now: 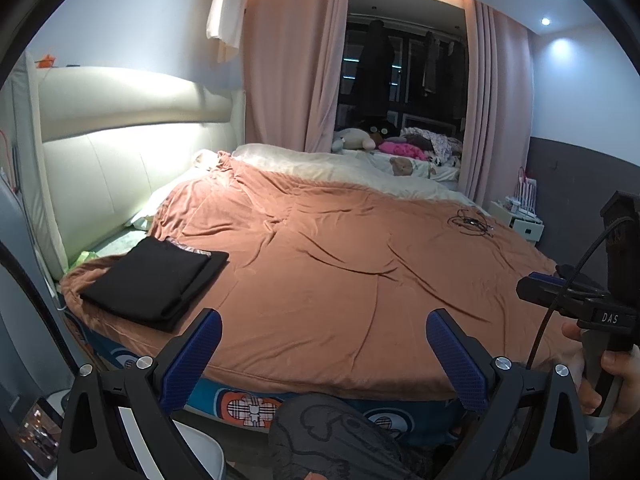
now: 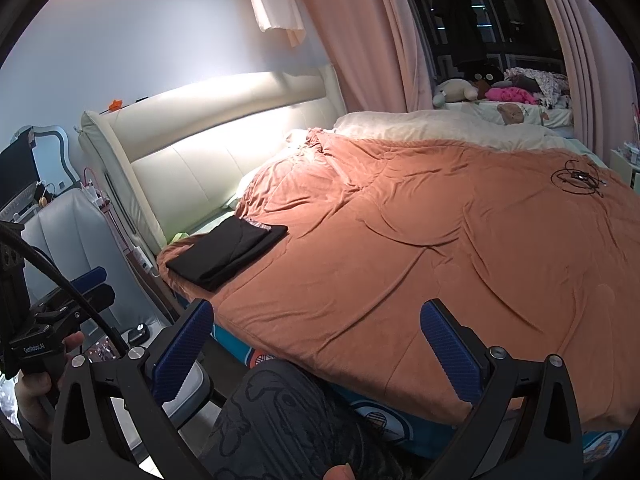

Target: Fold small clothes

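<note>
Both hand-held grippers, left [image 1: 324,332] and right [image 2: 316,324], gaping wide and empty, black clothes [image 1: 154,282] folded flat, stacked on orange blanket [image 1: 340,272]

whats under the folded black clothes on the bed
The folded black clothes lie on the orange blanket. A patterned fabric edge peeks out at the far side; what else lies beneath is covered.

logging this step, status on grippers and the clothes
Left gripper open, empty. Right gripper open, empty. Black garment folded on the bed's near-left corner. Cable tangle far right, not in the way.
</note>
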The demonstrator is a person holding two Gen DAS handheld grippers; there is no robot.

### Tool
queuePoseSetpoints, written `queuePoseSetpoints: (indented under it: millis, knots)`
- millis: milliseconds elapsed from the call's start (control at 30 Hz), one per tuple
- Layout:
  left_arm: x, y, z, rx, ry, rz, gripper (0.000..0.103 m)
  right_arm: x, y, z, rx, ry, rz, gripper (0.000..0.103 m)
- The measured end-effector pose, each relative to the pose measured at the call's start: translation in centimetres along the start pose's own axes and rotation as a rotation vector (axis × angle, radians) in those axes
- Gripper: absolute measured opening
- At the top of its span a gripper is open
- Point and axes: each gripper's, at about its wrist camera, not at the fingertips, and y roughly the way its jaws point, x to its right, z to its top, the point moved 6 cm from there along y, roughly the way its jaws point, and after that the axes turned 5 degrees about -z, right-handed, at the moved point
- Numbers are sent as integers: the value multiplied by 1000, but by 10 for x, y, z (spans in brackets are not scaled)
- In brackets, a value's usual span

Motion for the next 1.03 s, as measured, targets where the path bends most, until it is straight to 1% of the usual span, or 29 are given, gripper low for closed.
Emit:
queuePoseSetpoints:
  millis: [367, 600, 800, 1033]
  knots:
    - [5, 0, -2, -9, 9, 1, 103, -2, 0, -2, 2, 1, -3, 103]
    - [5, -5, -2, 4, 20, 7, 103, -7, 0, -3, -4, -11, -5, 103]
    - [4, -9, -1, 3, 9, -7, 103, -14, -1, -3, -8, -38, -7, 103]
    - [0, -12, 0, 8, 3, 6, 103, -11, 1, -2, -14, -30, -13, 103]
